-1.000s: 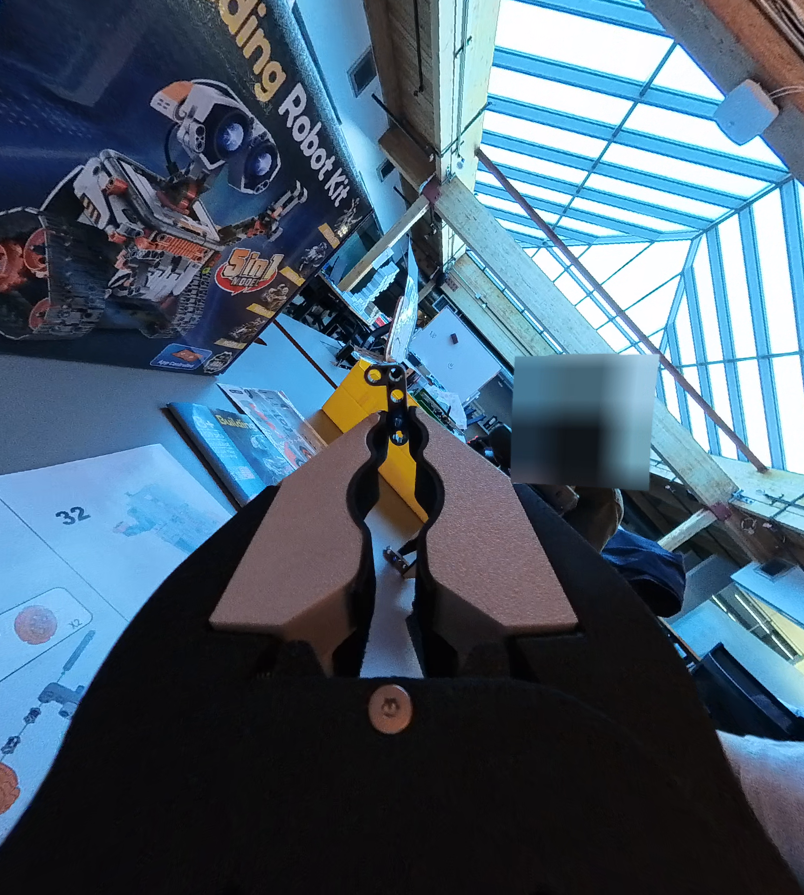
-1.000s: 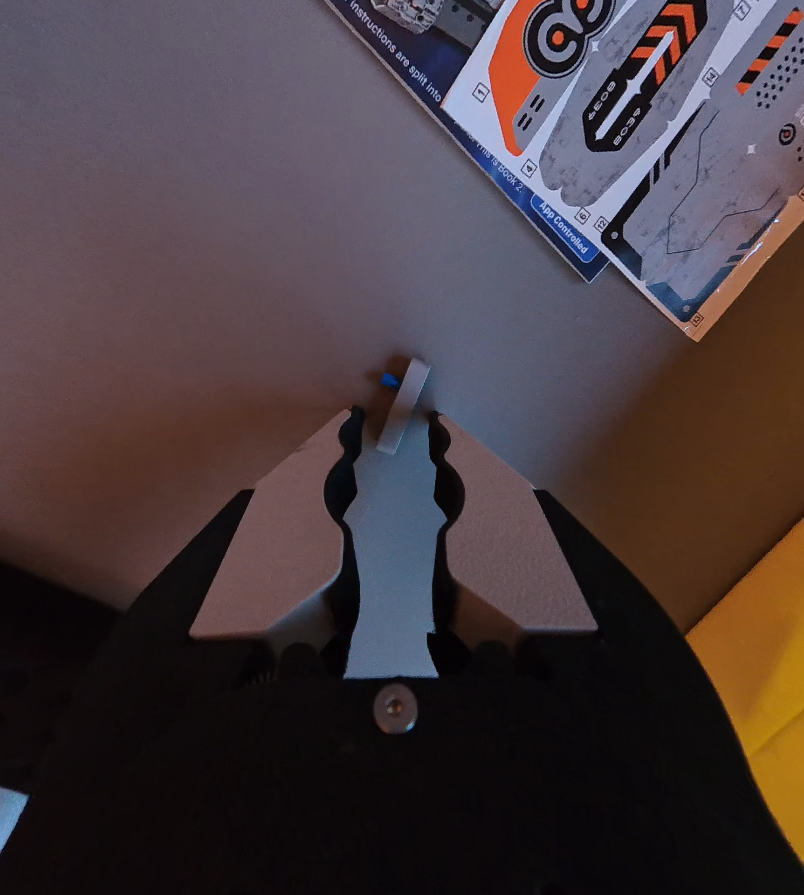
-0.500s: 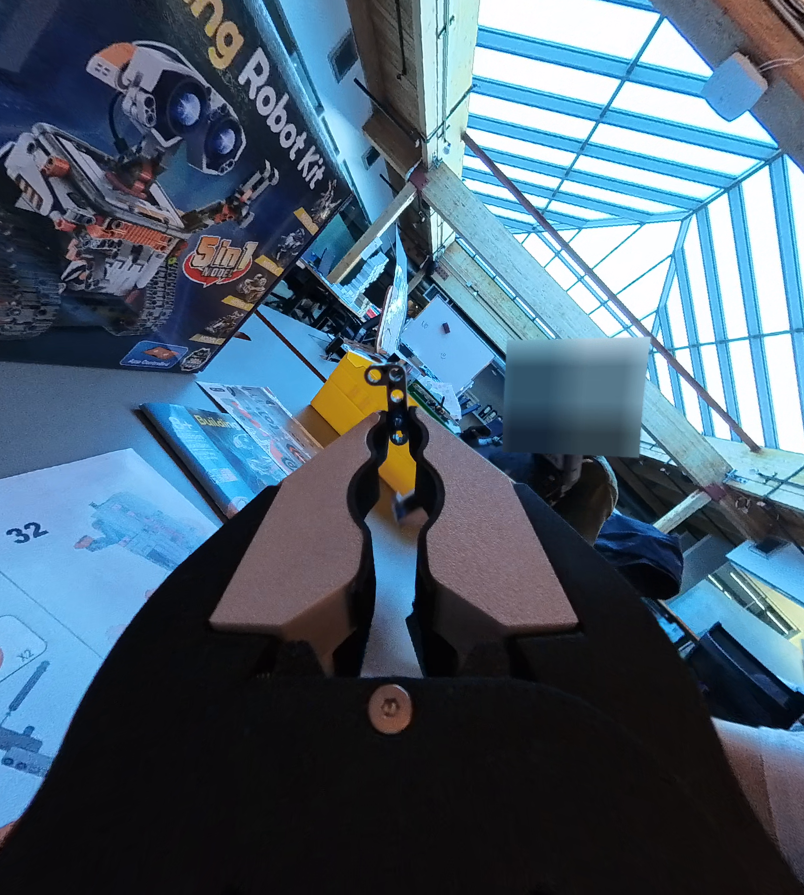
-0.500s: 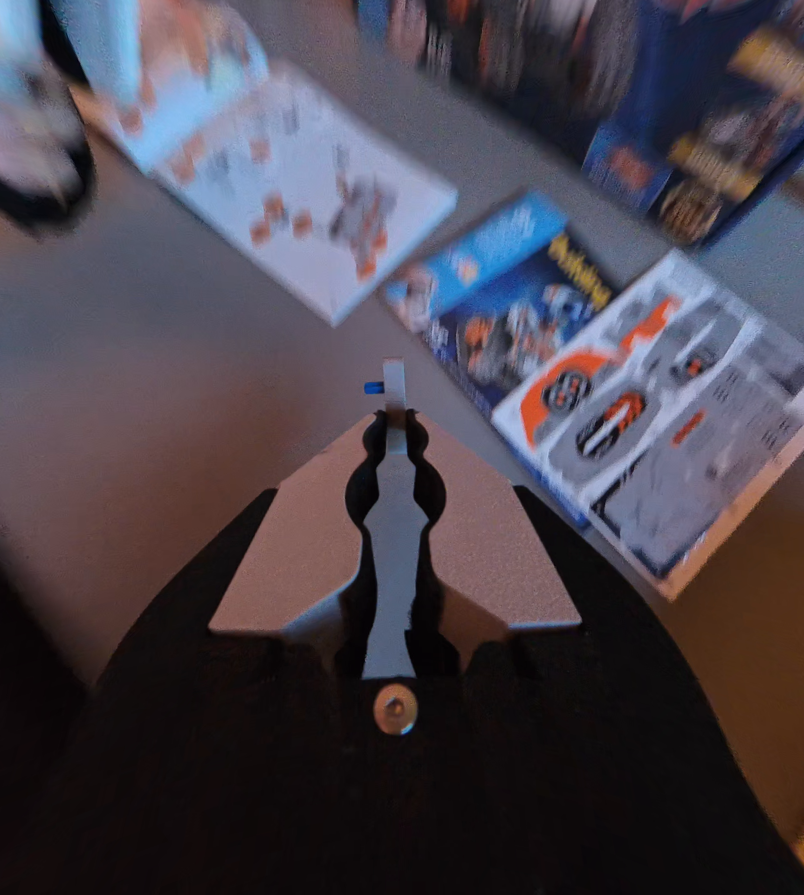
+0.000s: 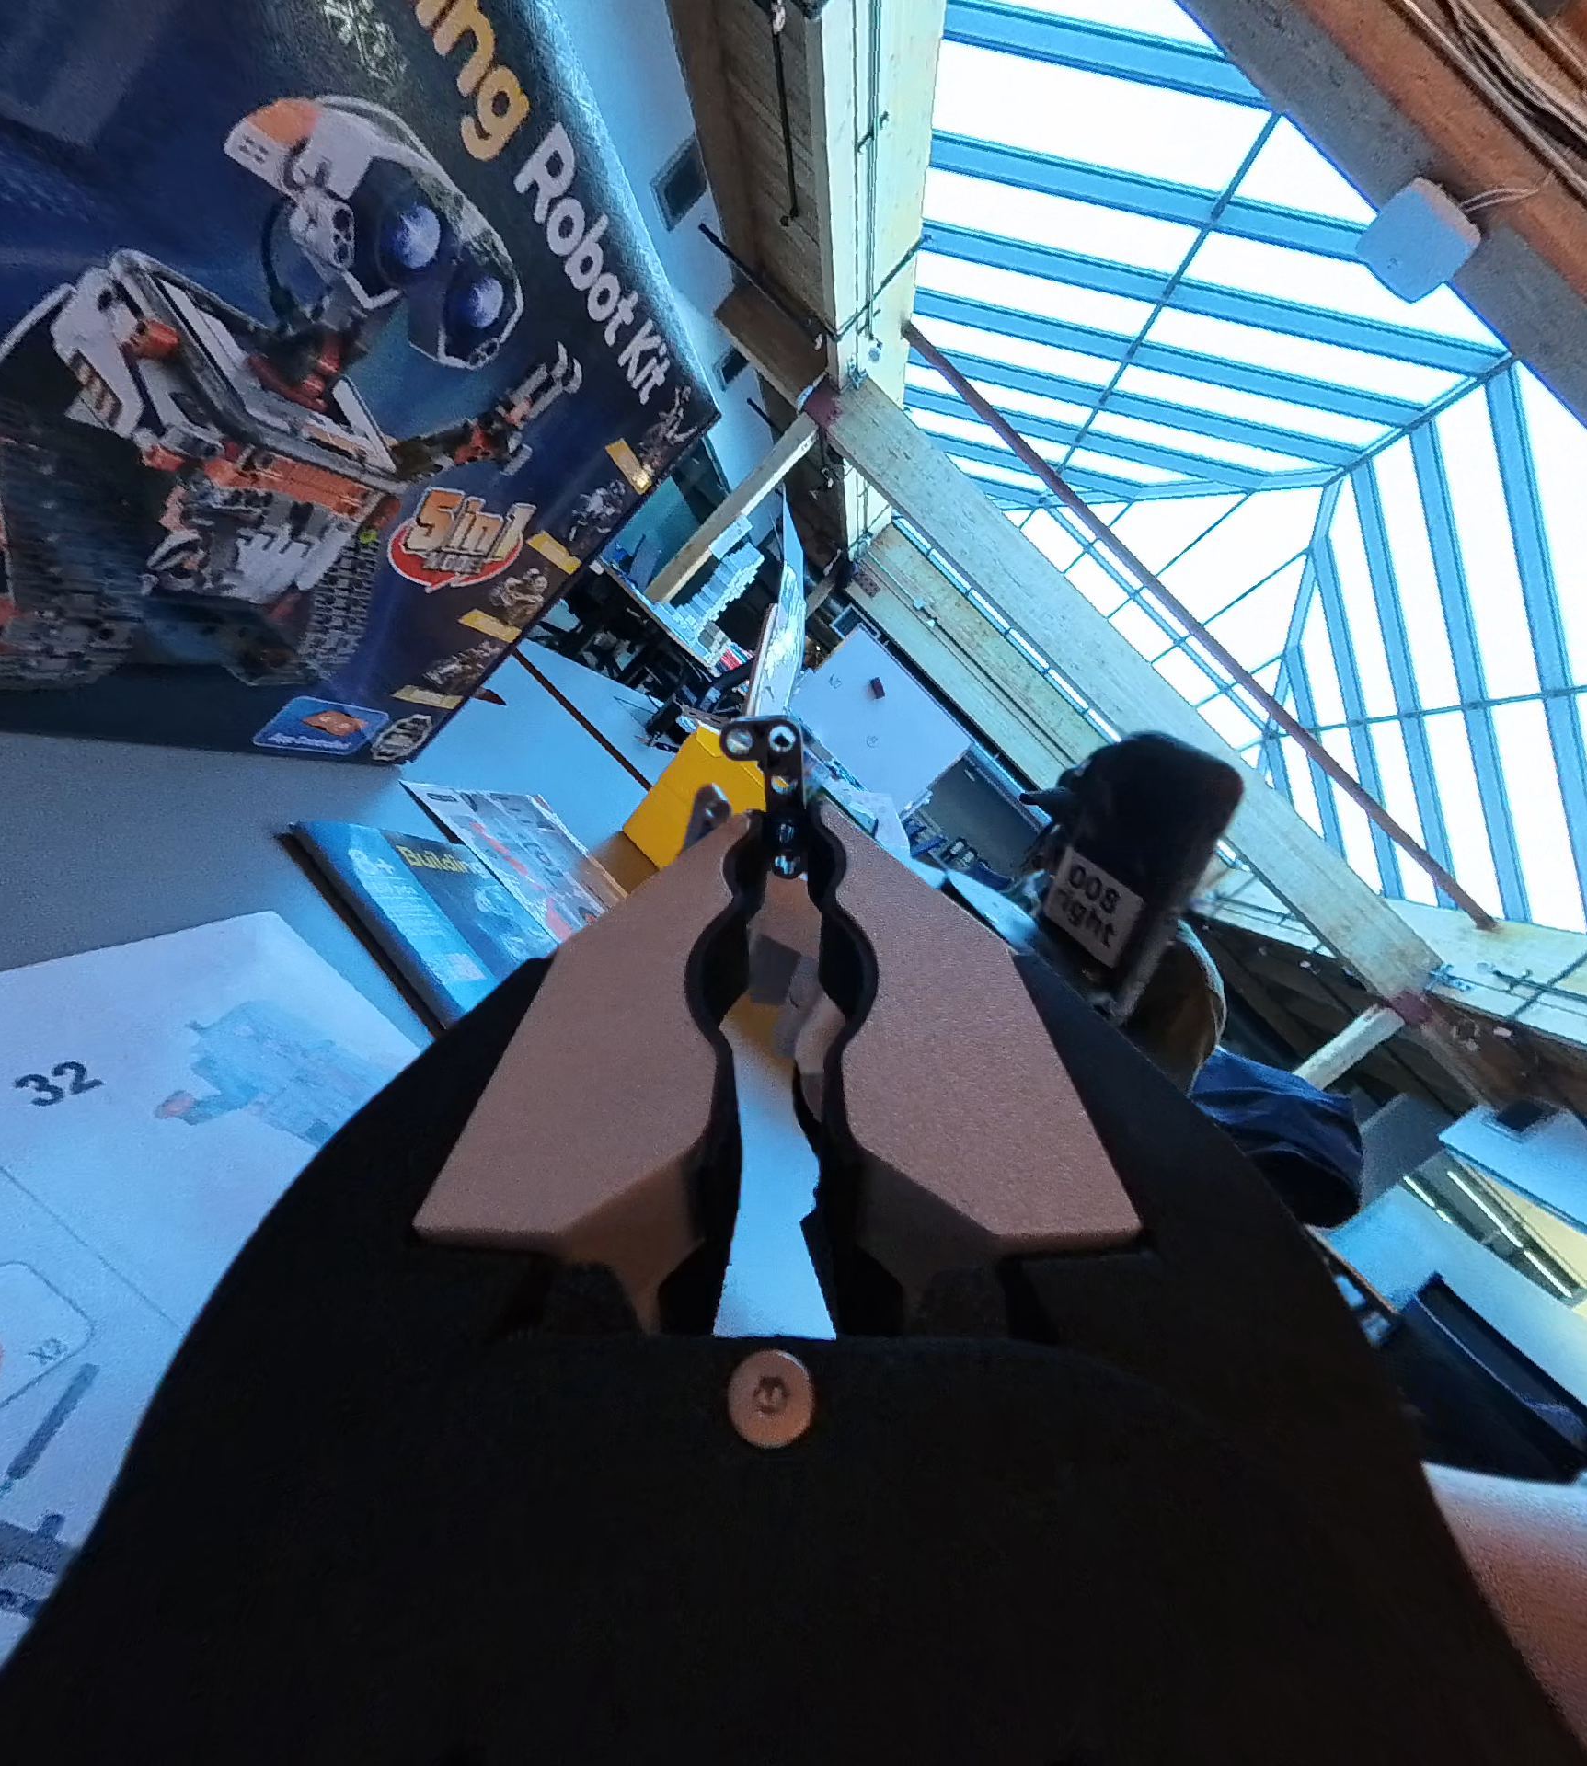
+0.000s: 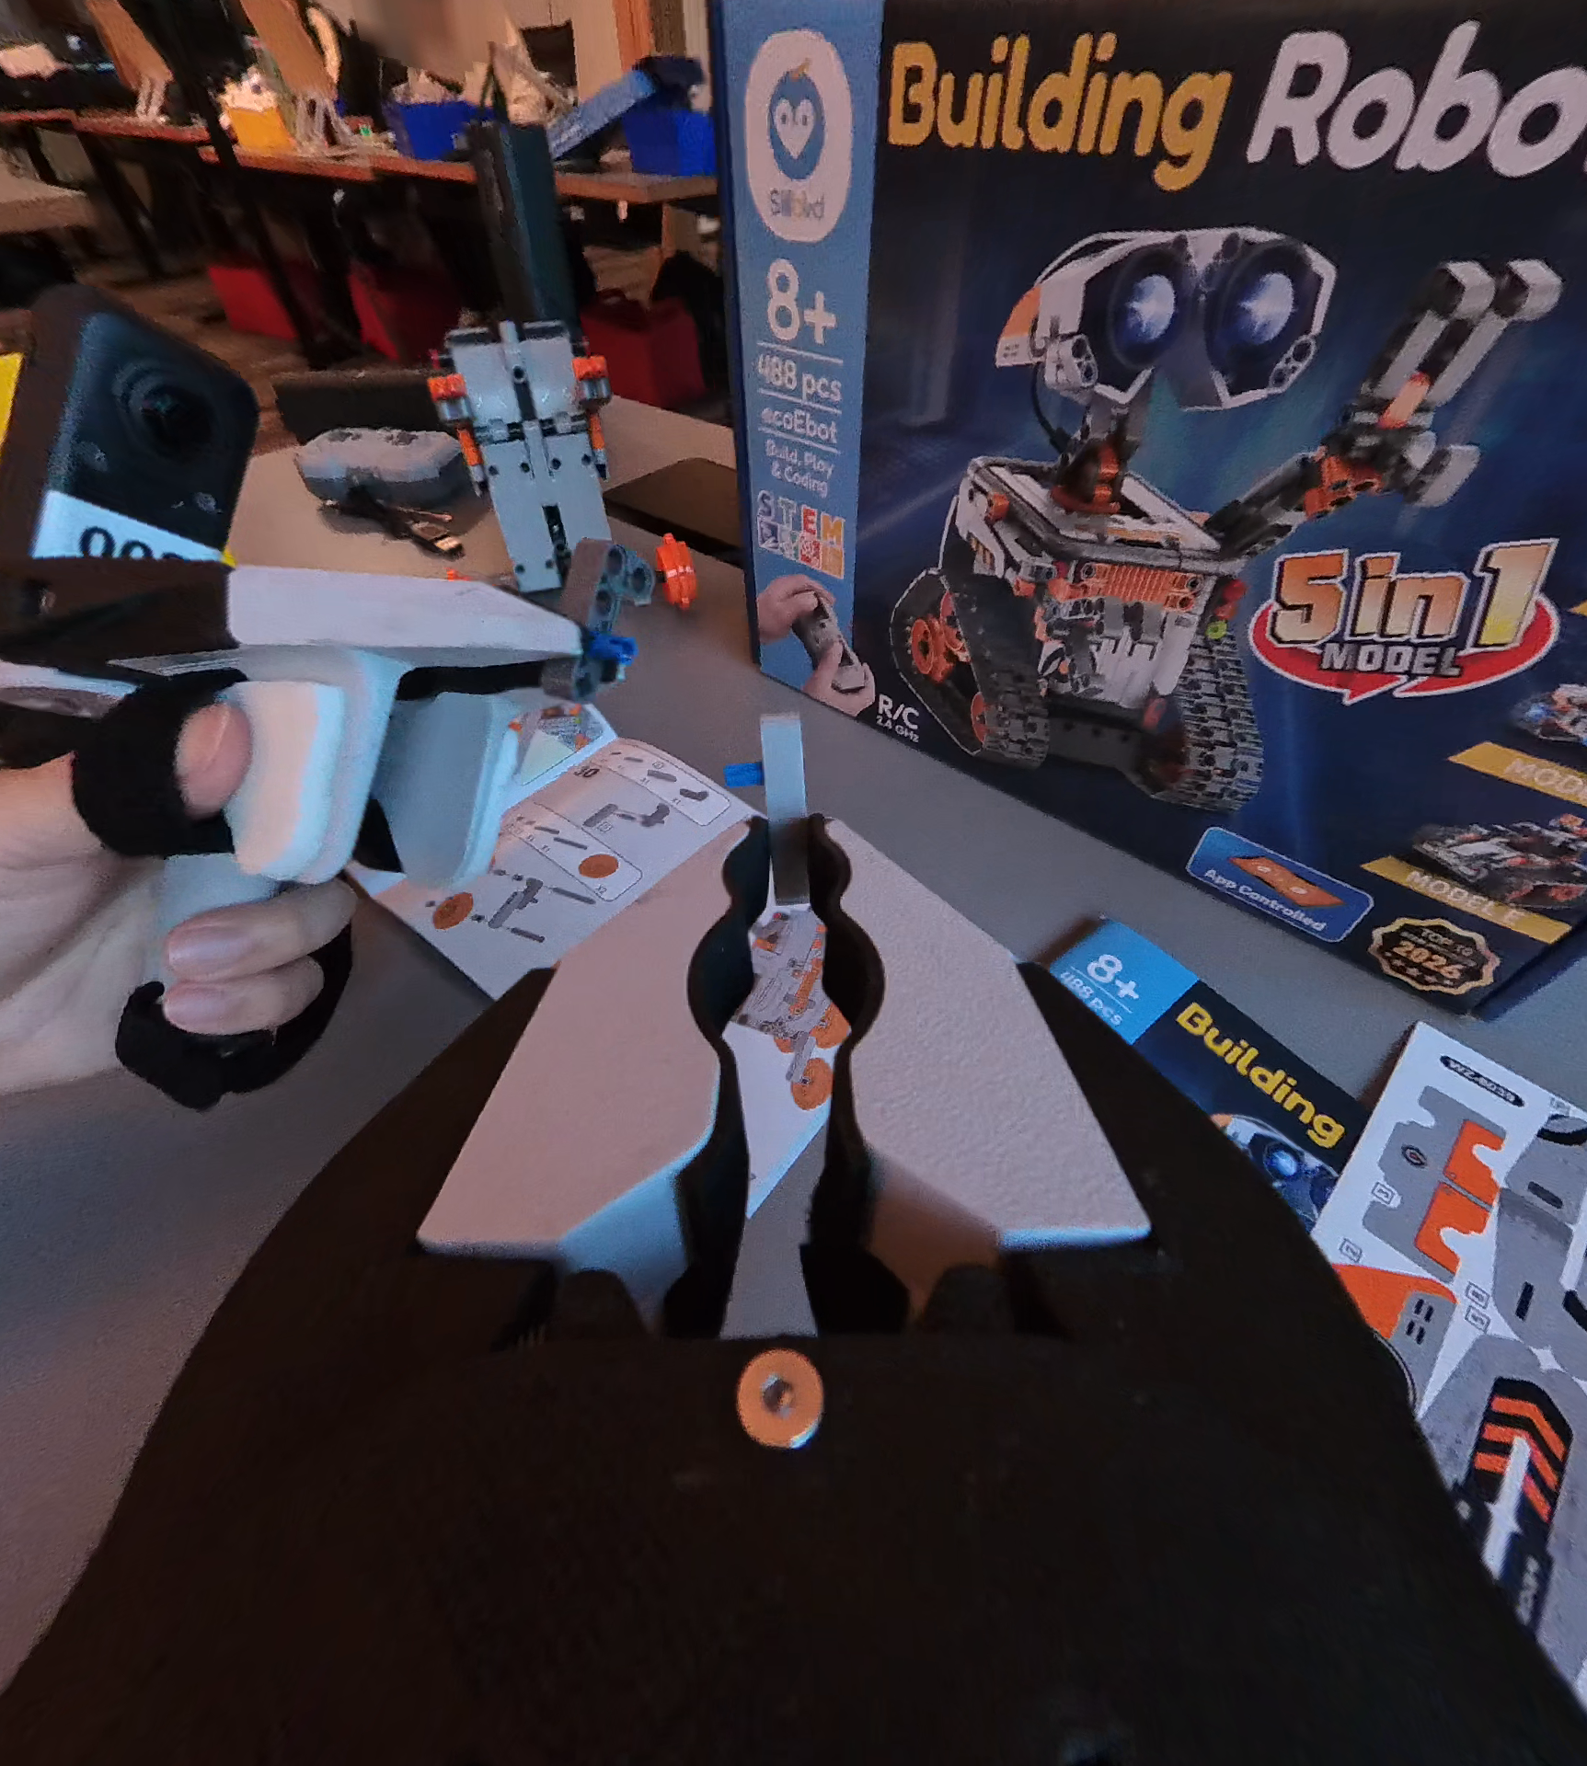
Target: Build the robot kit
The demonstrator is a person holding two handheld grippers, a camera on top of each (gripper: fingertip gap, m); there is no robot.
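pinching grey strip (image 6: 784, 807) – right gripper (image 6: 782, 833); left gripper (image 5: 778, 829) grips black beam (image 5: 775, 764)

The left gripper (image 6: 593, 642), gripped pistol-style by a bare hand (image 6: 53, 917) with black straps around the fingers (image 6: 235, 941), points level toward the right, its jaws pinched together at the tips. The right gripper (image 6: 784, 831) reaches forward below and to the right of it, jaws likewise drawn nearly together, fingertips clamped with only a narrow slit between them.
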